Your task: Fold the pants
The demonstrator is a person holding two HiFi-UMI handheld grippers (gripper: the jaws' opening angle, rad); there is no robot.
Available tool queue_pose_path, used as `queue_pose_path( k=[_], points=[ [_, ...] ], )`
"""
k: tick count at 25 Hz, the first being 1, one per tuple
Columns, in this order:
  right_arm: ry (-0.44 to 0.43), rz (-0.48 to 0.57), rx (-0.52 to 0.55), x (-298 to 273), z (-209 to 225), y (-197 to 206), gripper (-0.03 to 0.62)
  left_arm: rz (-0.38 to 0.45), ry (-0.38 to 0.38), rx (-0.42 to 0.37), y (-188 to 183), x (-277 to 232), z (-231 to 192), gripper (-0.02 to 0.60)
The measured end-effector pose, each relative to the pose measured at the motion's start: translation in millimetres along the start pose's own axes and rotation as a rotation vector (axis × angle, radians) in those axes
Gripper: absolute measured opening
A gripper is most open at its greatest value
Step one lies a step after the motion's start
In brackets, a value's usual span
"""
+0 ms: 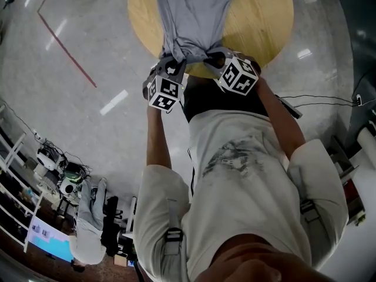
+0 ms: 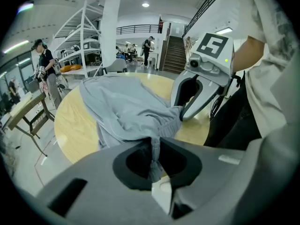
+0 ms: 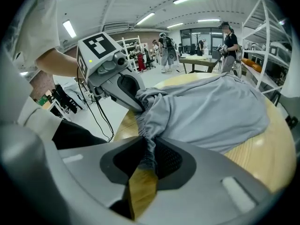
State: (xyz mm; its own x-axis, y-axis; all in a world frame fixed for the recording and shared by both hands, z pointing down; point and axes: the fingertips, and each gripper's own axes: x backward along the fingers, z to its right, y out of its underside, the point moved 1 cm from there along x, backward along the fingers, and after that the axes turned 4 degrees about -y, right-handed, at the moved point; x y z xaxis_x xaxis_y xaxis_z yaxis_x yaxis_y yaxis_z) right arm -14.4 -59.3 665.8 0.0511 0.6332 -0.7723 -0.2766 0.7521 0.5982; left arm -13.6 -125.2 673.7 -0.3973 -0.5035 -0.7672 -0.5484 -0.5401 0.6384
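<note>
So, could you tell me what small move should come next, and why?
Probably lift the waistband together: the left gripper and right gripper each pinch it at the table's near edge, and the pants lie bunched there.

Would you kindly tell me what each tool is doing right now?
Left tool: closed on the waistband of the grey pants.
Right tool: closed on the same waistband.

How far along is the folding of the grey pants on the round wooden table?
Done: the soft grey fabric pants lie stretched out on the round wooden table. In hand: the left gripper and right gripper each pinch the gathered waistband at the table's near edge. Left: no finished fold shows, so the folding itself seems to remain.
</note>
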Motion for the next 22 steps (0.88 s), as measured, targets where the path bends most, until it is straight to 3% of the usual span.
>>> queue_pose_path(
  k=[5,22],
  points=[
    [-0.015,-0.021,-0.005,11.1,-10.8,15.7,0.057,0.009,0.043,0.047,0.4,-2.0,23.7,0.032],
    [-0.042,-0.064,-0.012,52.4,-59.7,57.2,0.049,0.016,0.134,0.113,-5.6,17.6,105.1,0.031]
  ],
)
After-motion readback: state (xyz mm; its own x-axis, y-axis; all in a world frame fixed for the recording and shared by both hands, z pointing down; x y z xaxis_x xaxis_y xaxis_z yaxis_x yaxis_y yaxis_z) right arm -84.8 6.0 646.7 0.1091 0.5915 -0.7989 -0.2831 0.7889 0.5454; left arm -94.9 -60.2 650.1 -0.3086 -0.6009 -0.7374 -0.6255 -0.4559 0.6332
